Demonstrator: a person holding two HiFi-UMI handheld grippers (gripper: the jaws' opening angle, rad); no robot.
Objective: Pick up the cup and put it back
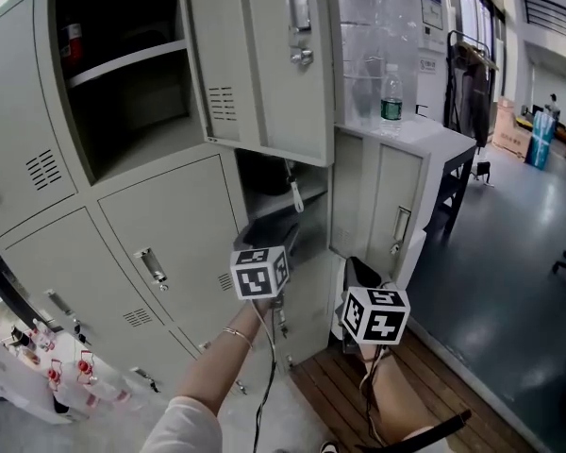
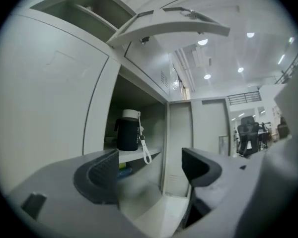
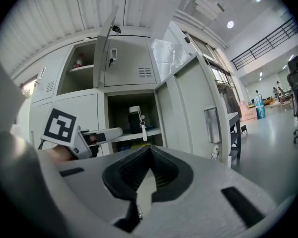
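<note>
Cup [image 2: 127, 131], black sleeve, white lid, stands on the open locker's shelf [image 2: 138, 154], beyond the left gripper [image 2: 149, 165], fingers spread, empty; right gripper [image 3: 150, 155] fingers pressed together.

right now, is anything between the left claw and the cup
Nothing. The left gripper view shows bare air from the open left claw to the cup on its shelf.
</note>
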